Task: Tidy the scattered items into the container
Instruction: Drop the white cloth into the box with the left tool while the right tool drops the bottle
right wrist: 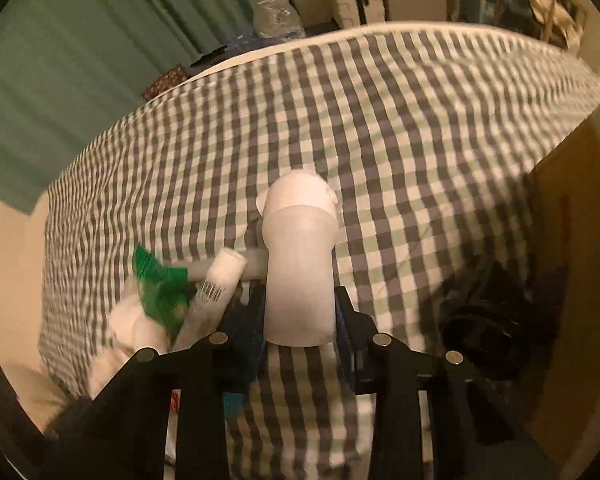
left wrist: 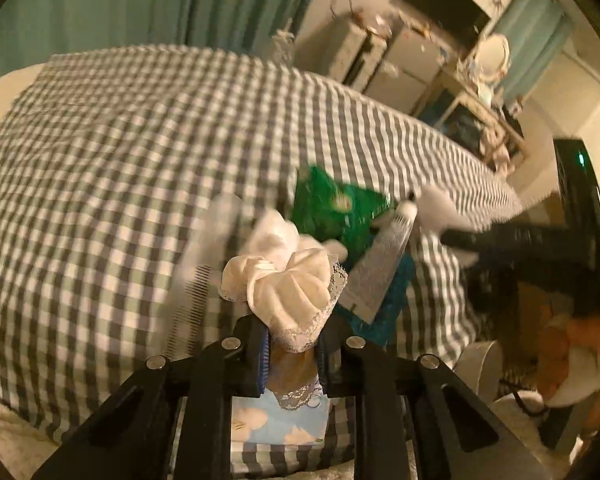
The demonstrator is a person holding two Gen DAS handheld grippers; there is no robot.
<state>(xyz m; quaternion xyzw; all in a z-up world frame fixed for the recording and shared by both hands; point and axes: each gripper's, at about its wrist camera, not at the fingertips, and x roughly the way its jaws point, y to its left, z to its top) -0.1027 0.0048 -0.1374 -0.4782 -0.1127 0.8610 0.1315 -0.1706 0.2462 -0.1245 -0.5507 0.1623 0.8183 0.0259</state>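
My left gripper is shut on a cream lace-trimmed scrunchie, held above the checked bed. Beyond it lie a green packet, a silver-white tube, a white comb and a teal item. My right gripper is shut on a white frosted bottle, held upright over the bed. In the right wrist view the green packet, the tube and a white soft item lie at lower left. No container is clearly seen.
The checked bedspread covers the bed. A light blue patterned pack lies under the left gripper. The other gripper's black body is at right. Green curtains hang behind; shelves and clutter stand at the far right.
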